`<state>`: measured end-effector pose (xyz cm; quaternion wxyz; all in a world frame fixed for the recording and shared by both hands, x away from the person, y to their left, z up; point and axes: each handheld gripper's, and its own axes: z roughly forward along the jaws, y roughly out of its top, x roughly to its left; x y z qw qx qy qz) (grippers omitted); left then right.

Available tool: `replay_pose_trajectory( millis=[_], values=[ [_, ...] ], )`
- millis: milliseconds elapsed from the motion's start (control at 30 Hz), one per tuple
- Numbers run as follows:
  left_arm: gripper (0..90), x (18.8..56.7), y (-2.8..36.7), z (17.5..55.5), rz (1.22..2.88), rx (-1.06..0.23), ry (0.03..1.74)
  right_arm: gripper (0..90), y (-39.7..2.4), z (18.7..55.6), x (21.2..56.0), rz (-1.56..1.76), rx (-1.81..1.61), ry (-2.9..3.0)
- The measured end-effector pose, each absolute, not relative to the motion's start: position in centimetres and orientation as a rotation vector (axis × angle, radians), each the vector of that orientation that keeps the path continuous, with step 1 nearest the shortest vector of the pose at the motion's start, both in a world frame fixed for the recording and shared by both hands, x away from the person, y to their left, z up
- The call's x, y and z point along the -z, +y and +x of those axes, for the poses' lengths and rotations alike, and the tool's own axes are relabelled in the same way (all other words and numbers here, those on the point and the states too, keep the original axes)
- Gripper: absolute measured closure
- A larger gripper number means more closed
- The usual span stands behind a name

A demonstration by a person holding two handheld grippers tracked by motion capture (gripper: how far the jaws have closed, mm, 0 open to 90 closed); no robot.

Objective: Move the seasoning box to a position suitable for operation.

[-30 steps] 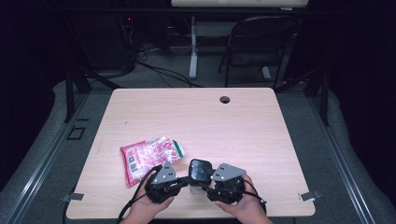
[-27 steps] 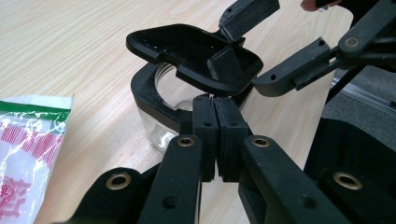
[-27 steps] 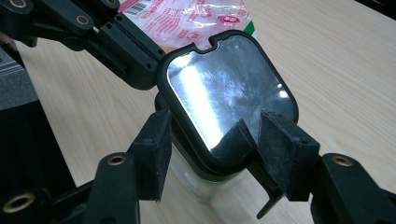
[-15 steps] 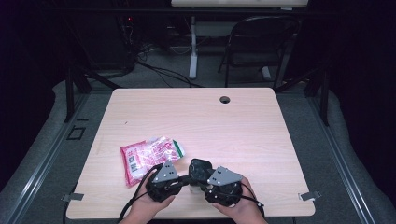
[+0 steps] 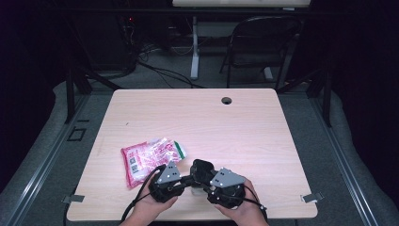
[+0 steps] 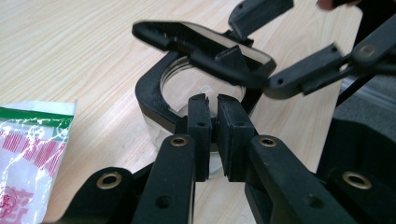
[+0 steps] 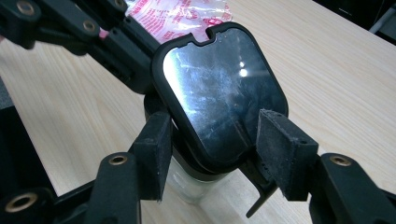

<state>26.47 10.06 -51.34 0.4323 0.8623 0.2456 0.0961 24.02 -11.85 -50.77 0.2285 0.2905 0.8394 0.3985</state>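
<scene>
A clear glass jar [image 6: 205, 88] with a black collar [image 6: 149, 98] stands near the table's front edge, its black glossy flip lid [image 7: 219, 88] raised at a slant. My right gripper [image 7: 217, 140] is shut on the lid, one pad [image 7: 154, 149] on each side of its hinge end. My left gripper [image 6: 216, 105] faces the collar's front. Its jaws have just been opening and stand a narrow slit apart, with nothing clearly pressed between the pads. In the high view both grippers [image 5: 186, 181] [image 5: 209, 182] meet at the jar [image 5: 202, 169].
A red-and-white plastic packet [image 5: 150, 157] with a green end lies just left of the grippers, also in the left gripper view [image 6: 32, 144]. The wooden table [image 5: 211, 127] has a cable hole [image 5: 227, 100] at its far edge. A folding chair [image 5: 263, 42] stands beyond it.
</scene>
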Motion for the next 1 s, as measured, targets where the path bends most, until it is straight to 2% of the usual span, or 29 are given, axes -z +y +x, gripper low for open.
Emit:
replay_pose_trajectory(
  millis=[367, 667, 1000],
  values=[
    [84.1, 51.2, 9.8, 26.6, 2.17, -0.24, 0.594, 47.4, -13.0, 23.8, 50.5, 0.849, -1.119, 2.279],
    [84.0, 51.2, 9.7, 26.5, 2.169, -0.239, 0.585, 56.6, -14.2, 23.4, 50.1, 0.89, -1.19, 2.24],
    [84.1, 51.2, 9.7, 26.5, 2.167, -0.239, 0.586, 58.5, -16.0, 23.1, 49.9, 0.96, -1.22, 2.211]
  ],
)
